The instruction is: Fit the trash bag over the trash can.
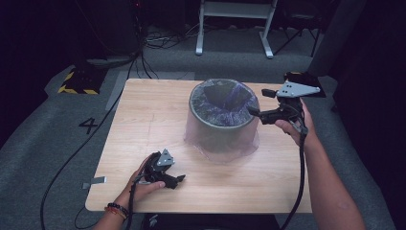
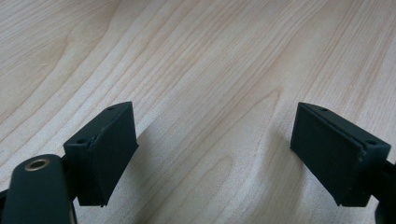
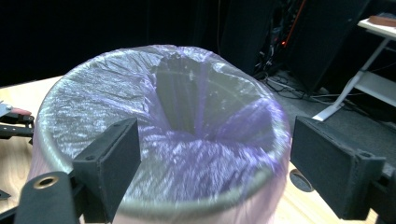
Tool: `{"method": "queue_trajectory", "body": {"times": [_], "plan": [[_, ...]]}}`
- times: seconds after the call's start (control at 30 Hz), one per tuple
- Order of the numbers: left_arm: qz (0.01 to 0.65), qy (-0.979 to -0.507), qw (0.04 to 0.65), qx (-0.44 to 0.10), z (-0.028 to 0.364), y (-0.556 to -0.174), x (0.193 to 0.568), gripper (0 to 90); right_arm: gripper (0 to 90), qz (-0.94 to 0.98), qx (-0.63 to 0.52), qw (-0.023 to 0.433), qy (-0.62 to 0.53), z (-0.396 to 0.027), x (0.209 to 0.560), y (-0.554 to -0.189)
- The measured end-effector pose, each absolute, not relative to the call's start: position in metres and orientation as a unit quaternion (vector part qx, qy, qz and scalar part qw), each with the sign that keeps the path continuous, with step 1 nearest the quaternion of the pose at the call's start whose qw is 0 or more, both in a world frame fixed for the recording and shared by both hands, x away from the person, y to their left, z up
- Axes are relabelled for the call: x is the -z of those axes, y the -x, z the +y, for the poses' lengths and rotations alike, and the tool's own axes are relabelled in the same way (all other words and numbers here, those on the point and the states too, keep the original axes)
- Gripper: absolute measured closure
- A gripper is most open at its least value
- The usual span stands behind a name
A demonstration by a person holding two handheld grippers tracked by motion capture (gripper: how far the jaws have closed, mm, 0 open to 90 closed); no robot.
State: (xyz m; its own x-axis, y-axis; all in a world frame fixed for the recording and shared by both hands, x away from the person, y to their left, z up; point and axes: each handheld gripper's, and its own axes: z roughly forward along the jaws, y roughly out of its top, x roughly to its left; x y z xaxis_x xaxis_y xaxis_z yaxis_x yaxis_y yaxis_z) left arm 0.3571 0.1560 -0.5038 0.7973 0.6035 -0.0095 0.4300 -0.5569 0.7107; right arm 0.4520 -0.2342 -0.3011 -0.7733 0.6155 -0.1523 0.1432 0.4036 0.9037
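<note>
A grey round bin (image 1: 222, 125) stands on the wooden table (image 1: 143, 124), lined with a thin purple plastic bag (image 1: 225, 103) that drapes over its rim and down its sides. My right gripper (image 1: 260, 102) hovers at the bin's right rim, held in a hand, jaws open with nothing between them. In the right gripper view the bag-covered bin mouth (image 3: 187, 121) lies just beyond the open right gripper (image 3: 215, 163). My left gripper (image 1: 178, 180) rests near the table's front edge, open. In the left gripper view the left gripper (image 2: 215, 158) has bare wood between its jaws.
The purple bag's loose hem (image 1: 225, 153) spreads on the table around the bin's base. A white desk frame (image 1: 234, 24) and cables stand on the floor behind. A black and yellow marked block (image 1: 79, 81) sits at the table's far left corner.
</note>
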Motion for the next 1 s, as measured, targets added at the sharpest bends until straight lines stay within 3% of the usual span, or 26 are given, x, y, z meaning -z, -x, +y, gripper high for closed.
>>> {"method": "queue_trajectory", "body": {"times": [0.83,0.9,1.0], "plan": [[0.292,-0.875,0.367,-0.117,0.157,-0.357,0.504,14.3,16.8,0.832,-0.431,0.225,-0.266,-0.176,0.317,-0.498],[0.292,-0.875,0.367,-0.117,0.157,-0.357,0.504,14.3,21.4,0.829,-0.413,0.238,-0.291,-0.174,0.319,-0.502],[0.292,-0.876,0.367,-0.117,0.157,-0.358,0.504,14.3,20.4,0.829,-0.414,0.230,-0.296,-0.172,0.319,-0.504]]}}
